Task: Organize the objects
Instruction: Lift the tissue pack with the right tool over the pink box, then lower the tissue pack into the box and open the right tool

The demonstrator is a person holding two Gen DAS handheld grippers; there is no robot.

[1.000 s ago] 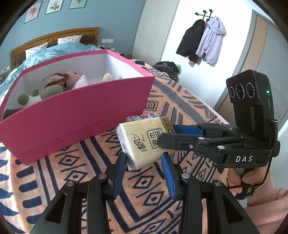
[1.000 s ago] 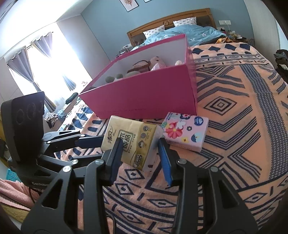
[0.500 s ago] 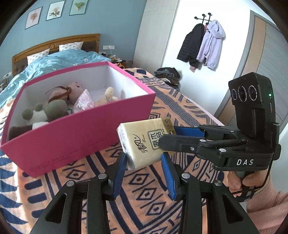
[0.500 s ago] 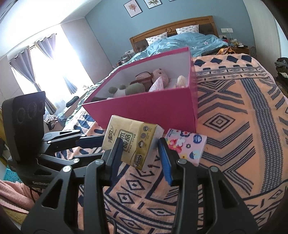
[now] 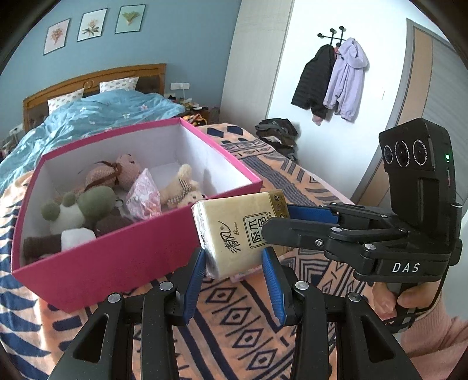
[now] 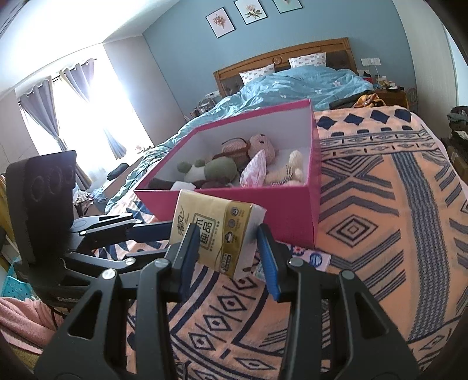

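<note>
Tissue pack (image 5: 234, 233), yellow and printed with Chinese characters, held off the bed between two pairs of fingers, just short of the near wall of the pink box (image 5: 117, 257). Left gripper (image 5: 235, 280) closed narrowly on the pack's lower end, blue pads (image 5: 194, 280) against its sides; right gripper (image 6: 229, 251) likewise pinching the other end, both grips crossing at the pack. Beyond the fingertips, box open-topped and already stocked: a pink knitted teddy bear (image 5: 117, 175), a green plush toy (image 5: 84, 204), a small beige bear (image 5: 178, 190) and a pink wrapped packet (image 5: 144, 195). Below the right fingers, a floral tissue pack (image 6: 310, 258) lying on the blanket, mostly hidden. Judged about midway: several items boxed, yellow pack lifted but not yet inside, floral pack left to follow. Underneath, an orange blanket (image 6: 380, 233) with navy geometric pattern over a bed, blue duvet (image 6: 292, 84) and wooden headboard (image 6: 280, 55) farther off. Blue wall with three framed botanical prints (image 5: 93, 24), jackets on a hook rack (image 5: 333, 79) by a white wall, curtained window (image 6: 73, 117) bright on the far side.
</note>
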